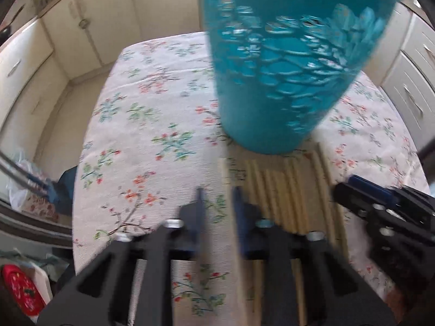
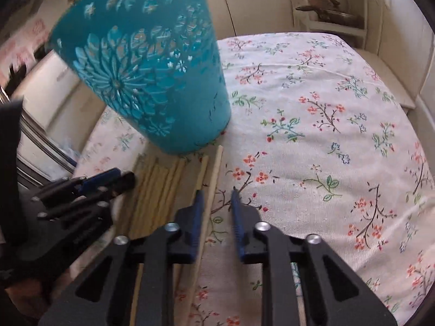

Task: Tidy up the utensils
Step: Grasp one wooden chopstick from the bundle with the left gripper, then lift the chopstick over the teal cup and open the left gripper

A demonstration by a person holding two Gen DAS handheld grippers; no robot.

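Wooden chopsticks [image 2: 163, 190] beneath both; left hand-held gripper [image 1: 218, 193] closed, empty; right hand-held gripper [image 2: 217, 194] slightly parted, empty.

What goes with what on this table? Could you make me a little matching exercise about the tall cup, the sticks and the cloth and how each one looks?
Things:
1. perforated cup
2. chopsticks
3. tablecloth

Looks:
A. pale wood, lying side by side in front of the cup
B. whitish, printed with flower sprigs
C. teal, with cut-out flower patterns

Pairs: 1-C, 2-A, 3-B
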